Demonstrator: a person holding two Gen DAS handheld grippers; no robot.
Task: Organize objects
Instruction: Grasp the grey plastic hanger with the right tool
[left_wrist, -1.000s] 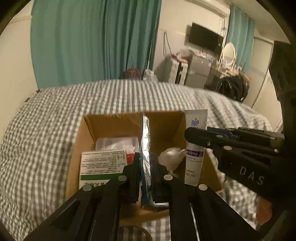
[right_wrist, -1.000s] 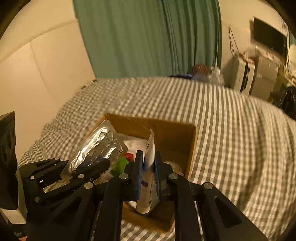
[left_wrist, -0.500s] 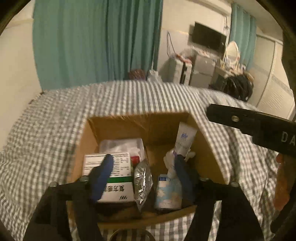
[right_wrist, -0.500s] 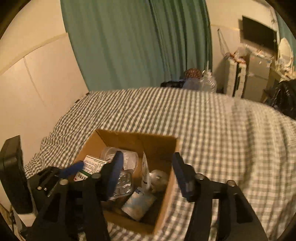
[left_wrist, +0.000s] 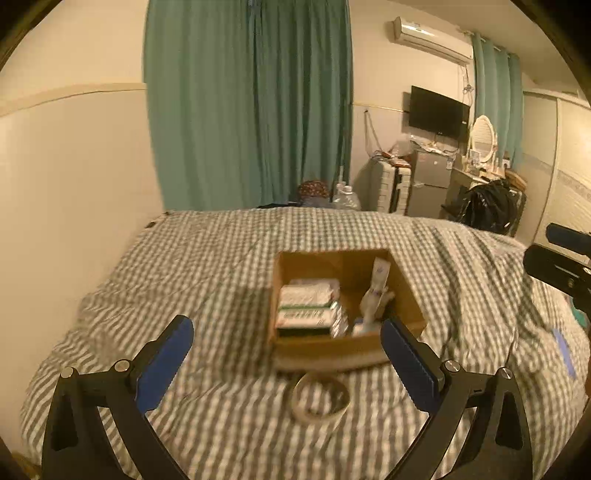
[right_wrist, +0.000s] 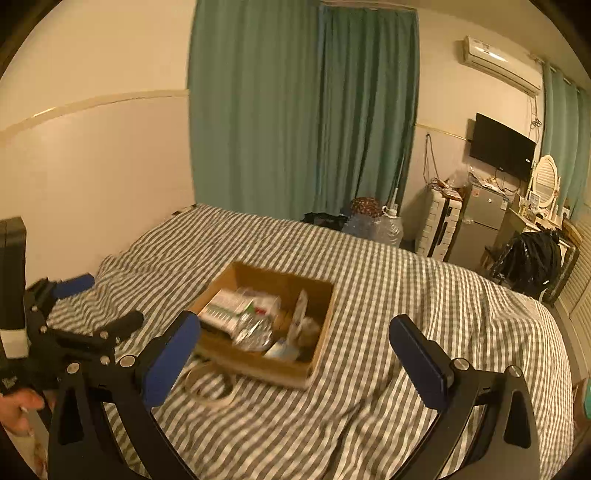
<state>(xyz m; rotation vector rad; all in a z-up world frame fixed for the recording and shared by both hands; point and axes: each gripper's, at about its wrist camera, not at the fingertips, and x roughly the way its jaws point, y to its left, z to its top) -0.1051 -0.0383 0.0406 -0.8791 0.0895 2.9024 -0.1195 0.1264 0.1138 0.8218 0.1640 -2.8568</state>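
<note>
Your left gripper (left_wrist: 286, 345) is a black frame of angled struts, each finger ending in a flat blue pad (left_wrist: 166, 363) with a ribbed face, and round silver screws sit at the joints behind the pads. Your right gripper (right_wrist: 295, 345) is built the same: black struts, blue pads (right_wrist: 417, 354), silver screws behind them. Beside the right gripper's left finger, the left one's body shows a white label.

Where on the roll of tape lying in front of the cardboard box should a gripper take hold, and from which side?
The tape roll lies flat on the checked bedspread. Come from above, one finger inside the ring, one outside, pinching its near wall, away from the cardboard box.
</note>
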